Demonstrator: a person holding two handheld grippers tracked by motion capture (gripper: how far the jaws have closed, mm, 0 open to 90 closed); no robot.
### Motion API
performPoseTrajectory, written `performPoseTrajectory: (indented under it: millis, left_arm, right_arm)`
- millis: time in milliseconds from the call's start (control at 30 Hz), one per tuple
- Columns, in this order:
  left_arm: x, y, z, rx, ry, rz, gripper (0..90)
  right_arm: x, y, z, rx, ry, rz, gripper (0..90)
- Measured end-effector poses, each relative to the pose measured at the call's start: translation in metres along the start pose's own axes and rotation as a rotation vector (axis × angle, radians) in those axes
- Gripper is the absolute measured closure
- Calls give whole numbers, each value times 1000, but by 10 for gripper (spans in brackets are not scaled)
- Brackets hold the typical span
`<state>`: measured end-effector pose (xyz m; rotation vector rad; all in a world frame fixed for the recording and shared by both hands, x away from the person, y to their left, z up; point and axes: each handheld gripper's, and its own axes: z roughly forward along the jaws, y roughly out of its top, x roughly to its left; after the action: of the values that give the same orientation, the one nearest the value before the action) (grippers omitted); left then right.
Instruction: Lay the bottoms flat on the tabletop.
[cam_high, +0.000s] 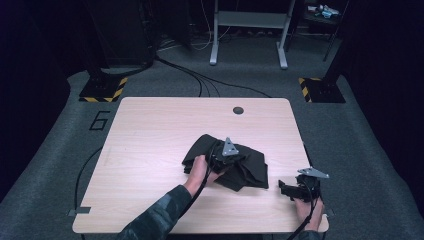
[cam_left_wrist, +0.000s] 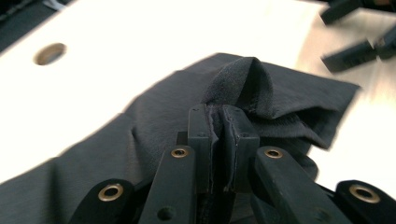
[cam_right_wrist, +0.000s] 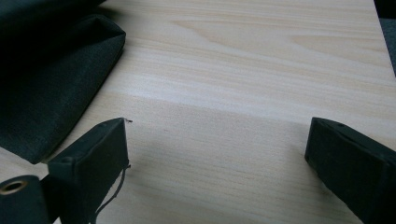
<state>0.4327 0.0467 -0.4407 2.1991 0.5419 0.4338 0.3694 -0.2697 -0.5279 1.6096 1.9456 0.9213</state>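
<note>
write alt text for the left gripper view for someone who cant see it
The left gripper has its two black jaws shut on a raised fold of dark cloth, pinched upright between the pads. The rest of the cloth lies crumpled on the pale wooden table, which has a round hole at upper left.

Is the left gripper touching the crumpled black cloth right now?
Touching. In the left gripper view, the left gripper has its jaws pinched shut on a raised fold of the black cloth.
</note>
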Motion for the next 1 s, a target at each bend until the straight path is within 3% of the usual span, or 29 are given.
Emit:
performPoseTrajectory:
  millis: [167, 333, 600, 933, 1000]
  left_arm:
    - [19, 2, -18, -56, 27, -63, 827]
    - [32, 1, -33, -87, 63, -78, 826]
    - [49, -5, -52, -148, 91, -147, 826]
    - [80, -22, -90, -207, 154, -240, 826]
    - [88, -29, -98, -223, 159, -275, 825]
  right_arm:
    - [0, 0, 0, 0, 0, 0, 52]
    - [0, 0, 0, 0, -4, -10, 52]
    - [0, 0, 0, 2, -6, -10, 52]
    - [0, 0, 0, 3, -8, -10, 52]
    - [0, 0, 0, 3, -11, -10, 52]
